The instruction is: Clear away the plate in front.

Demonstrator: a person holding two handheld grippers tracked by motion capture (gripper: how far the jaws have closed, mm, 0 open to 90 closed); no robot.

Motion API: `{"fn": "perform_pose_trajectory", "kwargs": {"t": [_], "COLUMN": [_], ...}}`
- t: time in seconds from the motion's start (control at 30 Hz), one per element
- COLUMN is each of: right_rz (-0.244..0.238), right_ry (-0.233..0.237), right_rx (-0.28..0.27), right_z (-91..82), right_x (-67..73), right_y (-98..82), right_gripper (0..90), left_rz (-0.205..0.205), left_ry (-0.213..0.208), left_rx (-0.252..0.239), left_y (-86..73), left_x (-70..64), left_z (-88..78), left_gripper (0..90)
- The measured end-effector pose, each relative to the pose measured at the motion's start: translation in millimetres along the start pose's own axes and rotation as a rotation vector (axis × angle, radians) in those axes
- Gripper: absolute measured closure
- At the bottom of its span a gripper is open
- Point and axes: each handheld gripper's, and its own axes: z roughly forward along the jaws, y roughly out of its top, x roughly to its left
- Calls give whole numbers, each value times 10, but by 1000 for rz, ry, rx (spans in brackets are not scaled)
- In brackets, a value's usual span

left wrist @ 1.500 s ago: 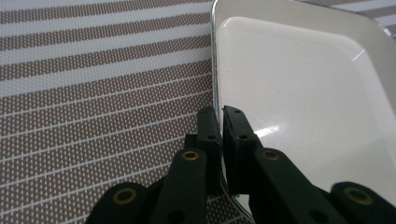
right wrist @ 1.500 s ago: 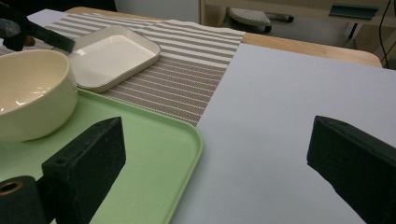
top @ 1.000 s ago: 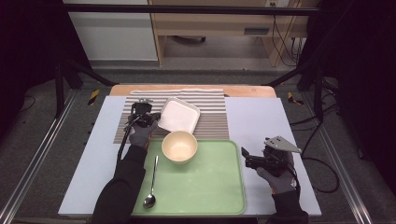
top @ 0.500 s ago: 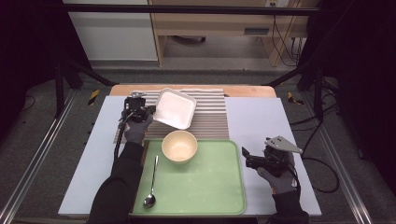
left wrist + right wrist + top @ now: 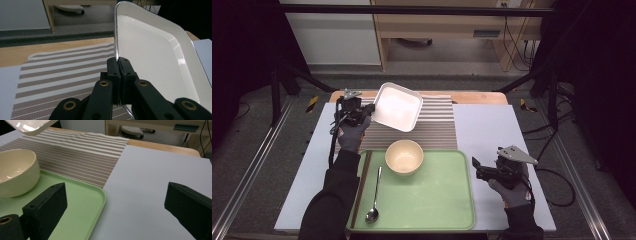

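Left gripper (image 5: 364,111) clamped on rim of white dish (image 5: 397,106), held tilted in the air above striped mat (image 5: 432,127), clear of bowl (image 5: 404,156) on green tray (image 5: 432,200). Right gripper (image 5: 476,169) wide, holding nothing, beside tray. Probably stiff, light, glossy and slippery; rim the only hold, so likely to pivot or slide in a thin edge pinch
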Motion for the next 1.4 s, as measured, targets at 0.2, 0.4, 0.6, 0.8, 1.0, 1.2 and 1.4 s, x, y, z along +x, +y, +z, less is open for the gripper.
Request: {"fn": "perform_pose_trajectory", "kwargs": {"t": [0.2,0.4,0.6,0.8,1.0,1.2,1.4], "right_rz": [1,-2,-7,-12,-13,-15,-20], "right_ry": [5,6,3,3,2,0,0], "right_rx": [4,7,8,6,8,12,13], "right_z": [-3,-5,-8,-13,-8,-5,1], "right_x": [9,9,8,16,17,25,24], "right_y": [3,2,4,10,5,2,0], "right_gripper": [42,41,42,42,42,42,42], "left_rz": [41,81,118,167,190,213,212], "left_ry": [-34,-82,-121,-159,-191,-223,-257], "left_rx": [-32,-57,-77,-92,-87,-91,-99], "left_y": [72,104,94,19,-78,-193,-338], "left_x": [-112,-251,-374,-520,-624,-701,-729], "left_z": [-173,-370,-557,-721,-860,-996,-1117], "left_gripper": [883,883,882,883,883,882,883]}}
